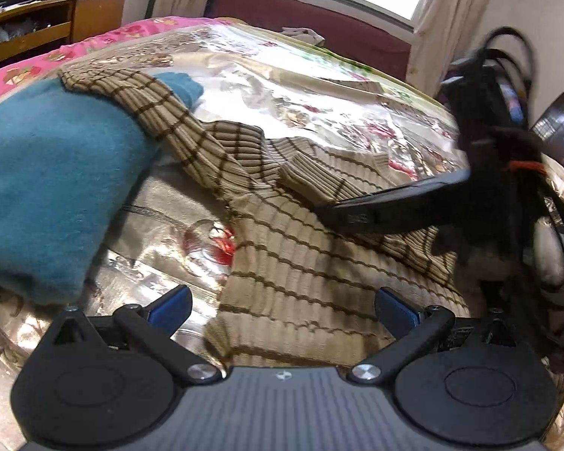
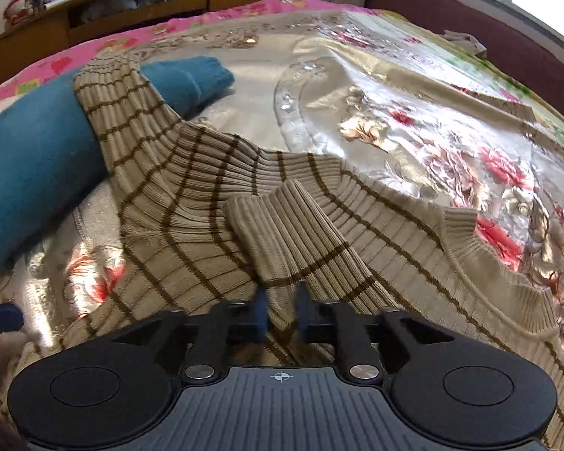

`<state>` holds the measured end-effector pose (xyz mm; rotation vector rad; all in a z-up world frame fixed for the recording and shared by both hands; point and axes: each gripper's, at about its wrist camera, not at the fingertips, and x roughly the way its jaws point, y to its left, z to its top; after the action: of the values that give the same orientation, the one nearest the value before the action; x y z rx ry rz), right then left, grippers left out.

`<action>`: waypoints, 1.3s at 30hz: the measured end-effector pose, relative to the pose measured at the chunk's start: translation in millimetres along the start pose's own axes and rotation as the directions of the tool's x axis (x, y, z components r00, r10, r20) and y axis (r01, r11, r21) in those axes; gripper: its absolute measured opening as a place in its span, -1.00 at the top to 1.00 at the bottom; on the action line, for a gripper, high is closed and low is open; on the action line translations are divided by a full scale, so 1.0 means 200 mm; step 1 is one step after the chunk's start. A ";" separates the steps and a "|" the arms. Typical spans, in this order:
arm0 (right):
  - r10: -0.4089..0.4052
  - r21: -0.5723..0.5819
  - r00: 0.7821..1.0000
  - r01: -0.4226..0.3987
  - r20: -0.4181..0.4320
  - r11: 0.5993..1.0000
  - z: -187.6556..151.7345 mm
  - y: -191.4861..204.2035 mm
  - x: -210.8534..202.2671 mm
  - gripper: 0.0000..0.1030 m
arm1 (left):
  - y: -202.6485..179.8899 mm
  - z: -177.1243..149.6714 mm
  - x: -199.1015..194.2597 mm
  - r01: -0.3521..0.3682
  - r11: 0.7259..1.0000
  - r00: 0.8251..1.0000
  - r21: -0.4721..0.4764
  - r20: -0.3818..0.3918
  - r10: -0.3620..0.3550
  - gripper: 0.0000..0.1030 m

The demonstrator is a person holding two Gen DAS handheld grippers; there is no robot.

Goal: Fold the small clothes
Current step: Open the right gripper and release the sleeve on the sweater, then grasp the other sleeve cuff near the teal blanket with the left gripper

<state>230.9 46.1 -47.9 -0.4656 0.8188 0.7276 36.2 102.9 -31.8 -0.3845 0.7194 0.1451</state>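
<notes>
A beige ribbed sweater with brown stripes [image 1: 304,263] [image 2: 191,195] lies spread on the shiny floral bedspread [image 2: 376,86]. One sleeve [image 1: 131,94] drapes over a folded teal garment [image 1: 45,173] [image 2: 30,158] on the left. The other sleeve [image 2: 282,233] is folded across the chest. My right gripper [image 2: 281,308] is shut on this sleeve, with fabric pinched between its blue pads; in the left wrist view it shows as a blurred black finger [image 1: 357,216] over the sweater. My left gripper [image 1: 282,308] stands open above the sweater's lower edge, holding nothing.
A pink floral sheet [image 2: 105,43] borders the far side of the bed. A wooden shelf unit [image 2: 139,3] stands behind it, and a dark red bench [image 1: 312,26] sits under the window. Black cables and a person's dark sleeve [image 1: 507,173] are at the right.
</notes>
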 end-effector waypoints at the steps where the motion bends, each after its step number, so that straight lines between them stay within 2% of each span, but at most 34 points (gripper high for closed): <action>1: 0.008 -0.003 1.000 -0.008 0.008 1.000 -0.01 0.02 -0.02 0.84 | 0.01 0.00 0.00 -0.002 1.000 1.000 -0.004 0.001 0.002 -1.00; 6: 0.036 -0.002 0.999 -0.036 0.018 0.999 -0.04 0.03 -0.08 0.85 | 0.00 -0.01 0.01 -0.010 1.000 1.000 0.004 0.002 0.010 -1.00; 8: 0.047 0.011 0.999 -0.047 0.010 0.999 -0.04 0.03 -0.06 0.81 | -0.01 -0.01 0.01 -0.014 1.000 1.000 0.014 0.004 0.014 -1.00; 9: 0.051 0.027 0.999 -0.051 0.008 0.998 -0.03 0.03 -0.04 0.72 | -0.01 -0.01 0.01 -0.017 1.000 1.000 0.019 0.004 0.016 -1.00; 14: 0.076 0.064 0.996 -0.079 0.034 0.995 -0.03 0.03 -0.07 0.67 | -0.01 -0.01 0.01 -0.019 1.000 1.000 0.021 0.008 0.019 -1.00; 19: 0.085 0.155 0.989 -0.102 0.118 0.983 -0.07 -0.05 -0.25 0.67 | 0.02 0.07 -0.06 -0.088 0.995 0.991 0.040 0.104 0.083 -1.00; 22: 0.070 0.211 0.985 -0.103 0.160 0.972 -0.13 -0.08 -0.35 0.66 | 0.09 0.19 -0.08 -0.163 0.985 0.975 0.052 0.162 0.153 -1.00; 26: 0.075 0.282 0.979 -0.127 0.190 0.951 -0.22 -0.10 -0.42 0.67 | 0.30 0.42 -0.12 -0.217 0.975 0.952 -0.049 0.212 0.222 -1.00; 29: 0.086 0.314 0.976 -0.147 0.199 0.938 -0.27 -0.10 -0.45 0.67 | 0.49 0.60 -0.10 -0.267 0.955 0.934 -0.131 0.209 0.290 -0.96; 31: 0.091 0.326 0.976 -0.154 0.200 0.933 -0.28 -0.09 -0.45 0.67 | 0.60 0.69 -0.07 -0.268 0.947 0.934 -0.177 0.193 0.300 -0.80; 38: 0.107 0.359 0.974 -0.174 0.199 0.917 -0.29 -0.07 -0.42 0.67 | 0.72 0.88 0.06 -0.276 0.935 0.936 -0.225 0.159 0.314 -0.70; 39: 0.110 0.361 0.974 -0.176 0.196 0.916 -0.29 -0.07 -0.42 0.67 | 0.74 0.89 0.08 -0.276 0.928 0.938 -0.250 0.141 0.317 -0.62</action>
<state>174.0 -32.8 -15.6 0.0057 0.8118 0.7139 118.8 309.2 37.1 -0.4720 0.5801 0.5478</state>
